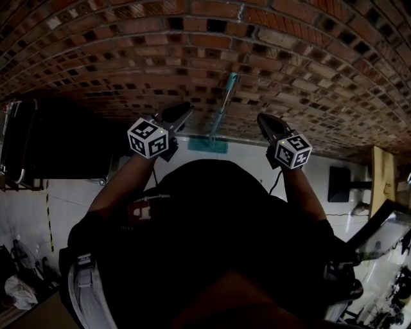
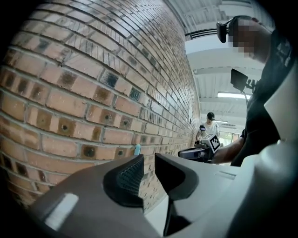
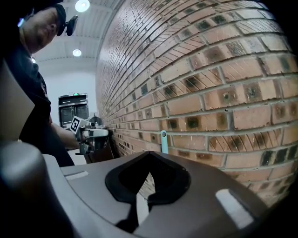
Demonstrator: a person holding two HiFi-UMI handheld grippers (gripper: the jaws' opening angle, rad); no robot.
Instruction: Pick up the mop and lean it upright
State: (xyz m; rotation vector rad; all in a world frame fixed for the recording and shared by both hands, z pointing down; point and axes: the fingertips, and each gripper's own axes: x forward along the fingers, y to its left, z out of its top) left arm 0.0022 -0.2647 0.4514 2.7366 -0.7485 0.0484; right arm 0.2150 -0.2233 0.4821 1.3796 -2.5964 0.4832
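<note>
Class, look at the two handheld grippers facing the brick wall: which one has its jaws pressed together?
The grey right gripper: its jaws meet with nothing between them, while the grey left gripper shows a clear gap between its jaws.

The mop (image 1: 221, 109) leans on the brick wall (image 1: 308, 58) — left gripper (image 1: 185, 110) to its left; right gripper (image 1: 263, 119) to its right.

A red-brick wall (image 1: 192, 51) flecked with dark bricks runs the length of the room and meets a pale floor (image 1: 250, 157). Round ceiling lights (image 3: 82, 5) glow overhead; a wooden board (image 1: 382, 183) stands off right.
</note>
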